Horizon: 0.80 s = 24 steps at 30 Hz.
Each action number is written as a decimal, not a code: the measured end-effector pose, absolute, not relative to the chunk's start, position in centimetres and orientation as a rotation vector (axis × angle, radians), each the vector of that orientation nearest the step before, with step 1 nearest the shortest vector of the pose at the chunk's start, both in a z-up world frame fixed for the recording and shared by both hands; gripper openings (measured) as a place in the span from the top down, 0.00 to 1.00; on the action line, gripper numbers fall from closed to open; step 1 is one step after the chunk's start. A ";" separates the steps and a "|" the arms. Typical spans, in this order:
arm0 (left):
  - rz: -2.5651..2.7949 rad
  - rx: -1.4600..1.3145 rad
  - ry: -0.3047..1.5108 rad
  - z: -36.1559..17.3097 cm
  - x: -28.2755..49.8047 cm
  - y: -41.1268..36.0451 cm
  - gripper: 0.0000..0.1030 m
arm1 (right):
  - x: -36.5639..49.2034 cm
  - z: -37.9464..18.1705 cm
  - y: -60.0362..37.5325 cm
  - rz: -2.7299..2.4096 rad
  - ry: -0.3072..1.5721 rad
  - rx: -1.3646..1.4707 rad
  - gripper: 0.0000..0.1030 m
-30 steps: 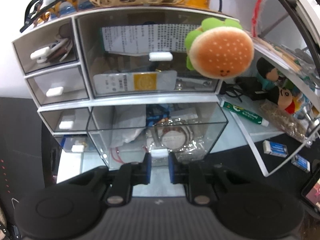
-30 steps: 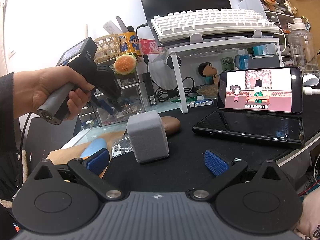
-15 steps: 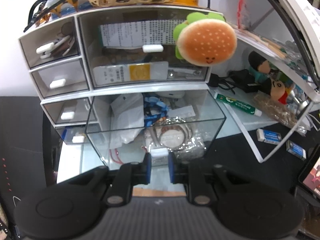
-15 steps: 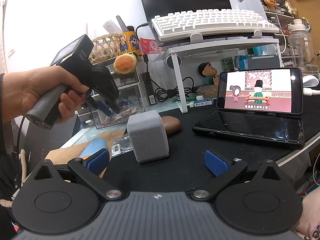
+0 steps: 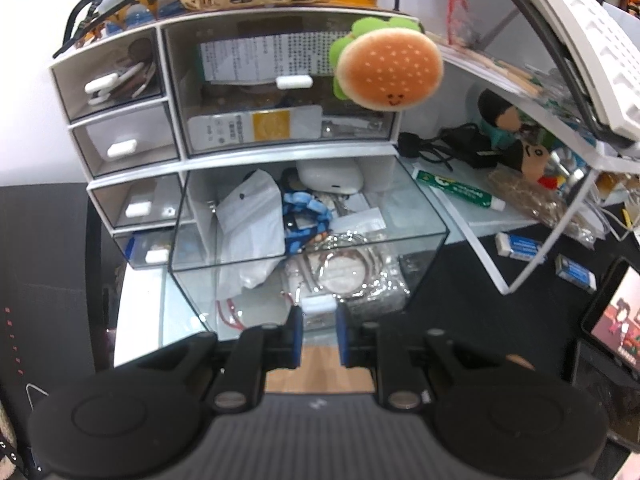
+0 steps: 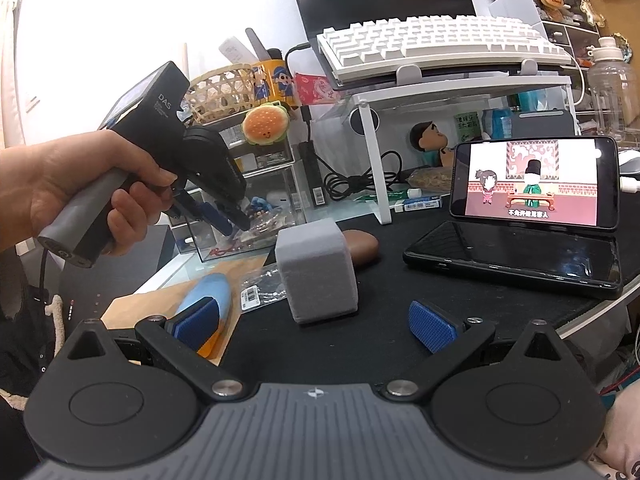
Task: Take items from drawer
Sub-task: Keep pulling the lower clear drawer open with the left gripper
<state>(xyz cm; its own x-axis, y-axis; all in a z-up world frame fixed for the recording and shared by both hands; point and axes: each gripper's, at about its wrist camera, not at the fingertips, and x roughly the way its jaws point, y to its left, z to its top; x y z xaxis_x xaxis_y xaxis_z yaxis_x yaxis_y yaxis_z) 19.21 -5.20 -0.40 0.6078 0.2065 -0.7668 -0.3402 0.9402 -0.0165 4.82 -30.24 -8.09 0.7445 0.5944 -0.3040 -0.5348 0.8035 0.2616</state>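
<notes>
Cluttered desk, black mat, white organizer standing at 12 o'clock in the left wrist view. Clear drawer is sitting pulled well out of its bay; left gripper is pinching the white handle tab. Contents showing: white pouch, blue strap, crinkly foil packet nearest the front wall. All are looking light and limp; the foil likely slippery, best taken by an edge. Right gripper is hanging spread above the mat, grey cube at its 12 o'clock.
</notes>
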 end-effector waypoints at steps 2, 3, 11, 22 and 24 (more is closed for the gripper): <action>0.310 -0.162 0.864 -0.3 18.8 -5.5 0.83 | 4.9 -8.1 -30.0 0.623 0.387 0.158 0.00; 0.305 -0.161 0.868 -0.3 18.7 -5.5 0.87 | 4.8 -8.1 -30.0 0.622 0.386 0.154 0.00; 0.225 -0.144 0.889 0.7 17.3 -6.4 1.00 | 4.5 -7.8 -29.2 0.630 0.388 0.122 0.00; 0.191 -0.076 0.800 4.9 16.7 -5.7 0.58 | 4.0 -7.6 -28.6 0.638 0.383 0.101 0.00; 0.177 -0.064 0.783 5.5 16.9 -5.6 0.50 | 3.9 -7.5 -28.4 0.640 0.382 0.098 0.00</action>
<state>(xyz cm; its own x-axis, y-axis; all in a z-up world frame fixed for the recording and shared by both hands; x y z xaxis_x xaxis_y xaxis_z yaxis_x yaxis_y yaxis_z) 16.85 -5.56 5.53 0.6946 0.1348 -0.7066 -0.1821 0.9832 0.0085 3.92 -28.43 -7.53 0.7351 0.5989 -0.3176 -0.5633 0.8003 0.2055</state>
